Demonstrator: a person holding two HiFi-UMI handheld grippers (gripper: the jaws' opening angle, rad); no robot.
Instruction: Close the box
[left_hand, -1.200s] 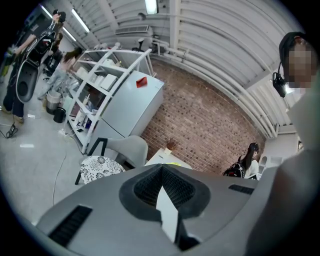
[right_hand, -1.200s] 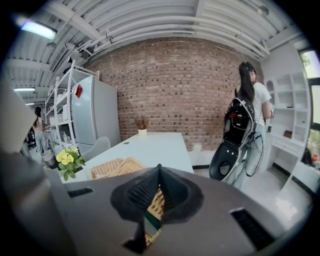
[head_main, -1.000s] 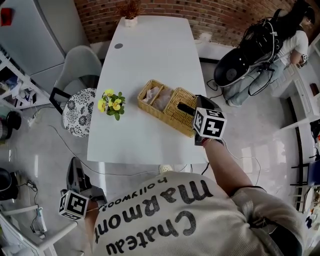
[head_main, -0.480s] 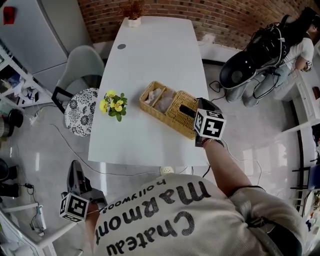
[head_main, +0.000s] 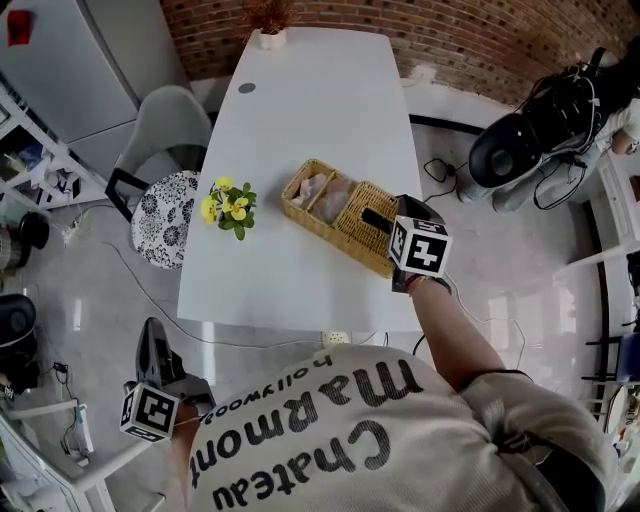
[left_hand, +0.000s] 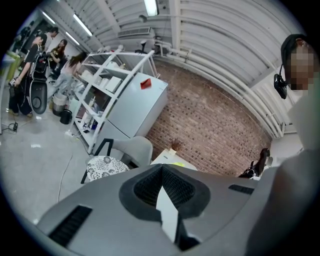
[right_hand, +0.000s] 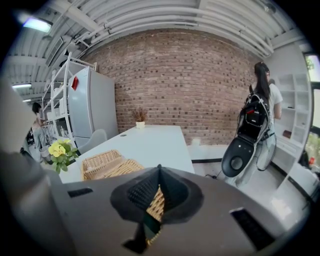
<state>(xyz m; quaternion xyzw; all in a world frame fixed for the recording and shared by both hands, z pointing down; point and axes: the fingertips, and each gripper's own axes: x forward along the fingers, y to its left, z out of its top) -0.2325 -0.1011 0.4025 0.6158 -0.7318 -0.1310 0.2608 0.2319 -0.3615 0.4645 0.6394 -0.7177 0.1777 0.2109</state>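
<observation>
A wicker box (head_main: 335, 212) lies on the white table (head_main: 320, 100). Its left half stands uncovered, with pale paper inside (head_main: 318, 190). A woven lid (head_main: 362, 232) covers its right half. My right gripper (head_main: 375, 217) reaches over that lid from the table's right edge. Its jaws are shut, and the lid's wicker edge (right_hand: 156, 201) shows pinched between them in the right gripper view (right_hand: 152, 207). My left gripper (head_main: 158, 372) hangs low off the table's near left corner, above the floor. Its jaws (left_hand: 165, 200) are shut with nothing in them.
A pot of yellow flowers (head_main: 227, 206) stands left of the box. At the far end are a small planter (head_main: 270, 36) and a dark disc (head_main: 246, 88). A grey chair with a patterned cushion (head_main: 160, 215) is at the left. A person with a black backpack (head_main: 545, 130) stands at right.
Both grippers stay where they were. The person with the backpack has shifted toward the right edge of the head view.
</observation>
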